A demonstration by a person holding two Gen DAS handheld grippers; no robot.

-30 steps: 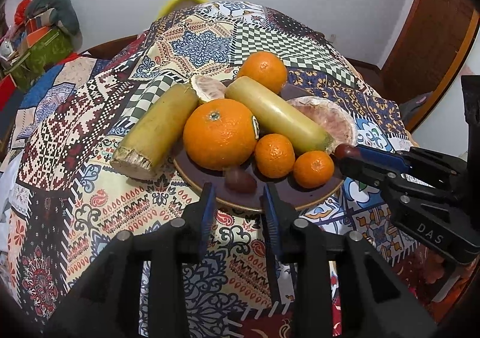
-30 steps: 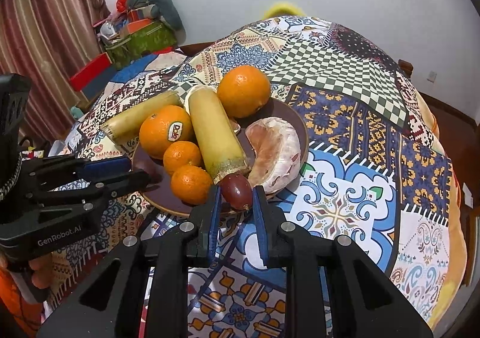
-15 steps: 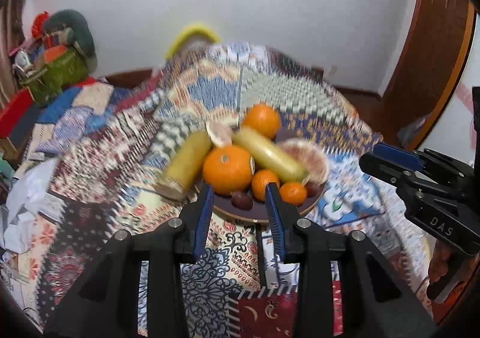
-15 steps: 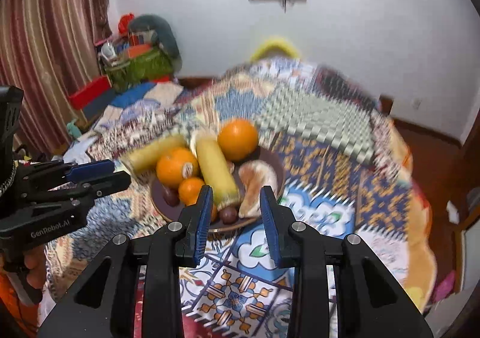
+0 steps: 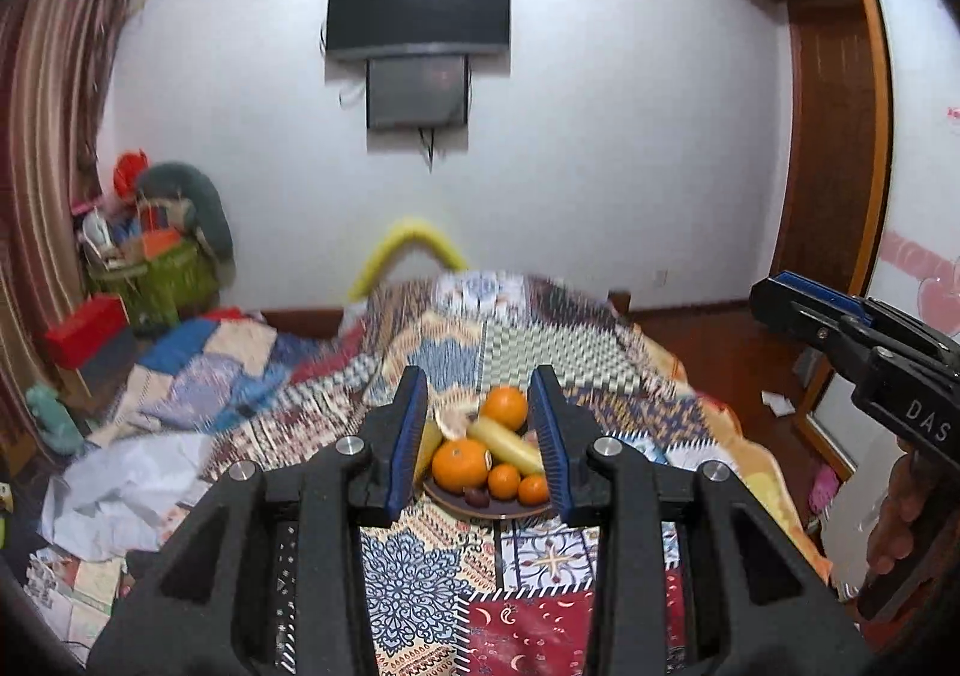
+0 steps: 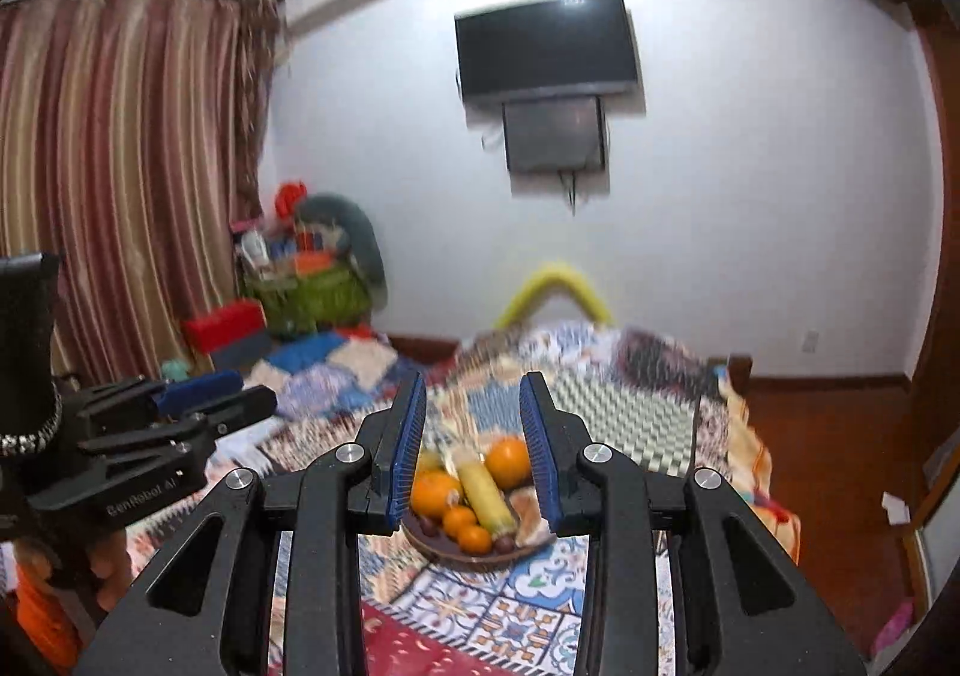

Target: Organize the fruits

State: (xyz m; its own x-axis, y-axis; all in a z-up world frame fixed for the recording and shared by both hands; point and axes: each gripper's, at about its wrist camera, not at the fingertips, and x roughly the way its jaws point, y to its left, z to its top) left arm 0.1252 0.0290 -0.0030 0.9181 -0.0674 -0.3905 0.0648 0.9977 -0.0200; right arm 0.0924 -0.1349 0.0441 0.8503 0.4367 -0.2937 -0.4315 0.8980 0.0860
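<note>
A dark plate [image 5: 498, 509] of fruit sits on a patchwork cloth. It holds a big orange [image 5: 461, 463], a second orange [image 5: 505, 407], two small mandarins [image 5: 504, 480], yellow-green stalks [image 5: 505, 442] and a dark fruit [image 5: 475, 495]. The plate also shows in the right wrist view [image 6: 474, 551]. My left gripper [image 5: 479, 436] is open and empty, held well back from the plate. My right gripper [image 6: 473, 448] is open and empty, also well back. Each gripper shows at the edge of the other's view.
The patchwork-covered table [image 5: 420, 574] fills the foreground. A TV [image 5: 419, 7] hangs on the far wall. Clutter and a green basket [image 5: 174, 274] sit at the left by a striped curtain [image 6: 120, 166]. A wooden door frame [image 5: 840, 136] stands at right.
Both grippers have pulled back and up, away from the plate, which now looks small and far. Both sets of jaws have opened wider.
</note>
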